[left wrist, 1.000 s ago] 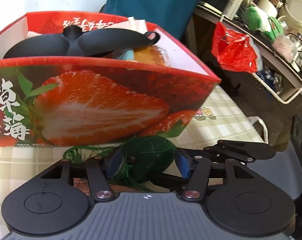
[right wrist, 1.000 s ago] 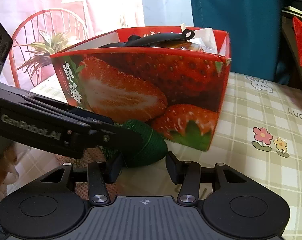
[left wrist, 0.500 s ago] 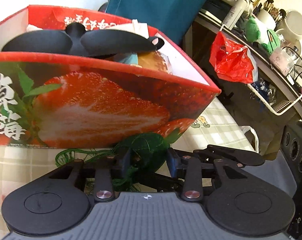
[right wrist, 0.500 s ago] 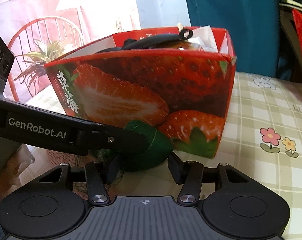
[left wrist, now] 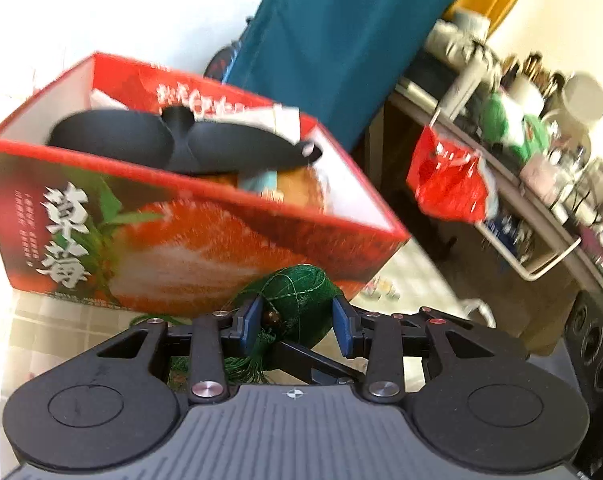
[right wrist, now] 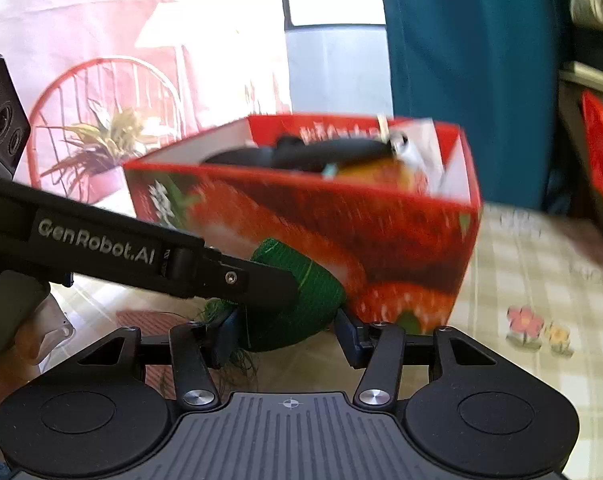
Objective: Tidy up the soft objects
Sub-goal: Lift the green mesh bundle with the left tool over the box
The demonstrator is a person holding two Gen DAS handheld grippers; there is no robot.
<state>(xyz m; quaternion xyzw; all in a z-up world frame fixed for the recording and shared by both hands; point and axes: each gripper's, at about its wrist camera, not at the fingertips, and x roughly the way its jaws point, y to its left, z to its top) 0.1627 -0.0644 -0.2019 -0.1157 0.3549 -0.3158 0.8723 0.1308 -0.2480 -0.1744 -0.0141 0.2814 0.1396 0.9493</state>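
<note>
The left gripper (left wrist: 297, 322) is clamped on the green thread-wound pouch (left wrist: 299, 300): both blue pads (left wrist: 250, 322) press its sides, and its green tassel (left wrist: 237, 364) hangs below them, behind the left-hand pad. Directly ahead of these tongs, close behind the pouch, stands the strawberry-printed red box (left wrist: 205, 248), open at the top, with a black fan-shaped piece (left wrist: 181, 142) and an orange soft item (left wrist: 301, 188) inside. To the right of the box and farther off are a teal curtain (left wrist: 341, 40), a cluttered shelf (left wrist: 541, 184) and a red plastic bag (left wrist: 449, 184) hanging from it.

In the right wrist view the right gripper (right wrist: 286, 334) brackets the same pouch (right wrist: 301, 304) with its jaws partly apart; the left pad touches or nearly touches it, the right pad stands just clear, so a firm grip cannot be told. The other tool's black arm crosses in from the left, over the pouch, hiding part of it. Right of the tongs lies the checked tablecloth (right wrist: 541, 280) with a flower print
</note>
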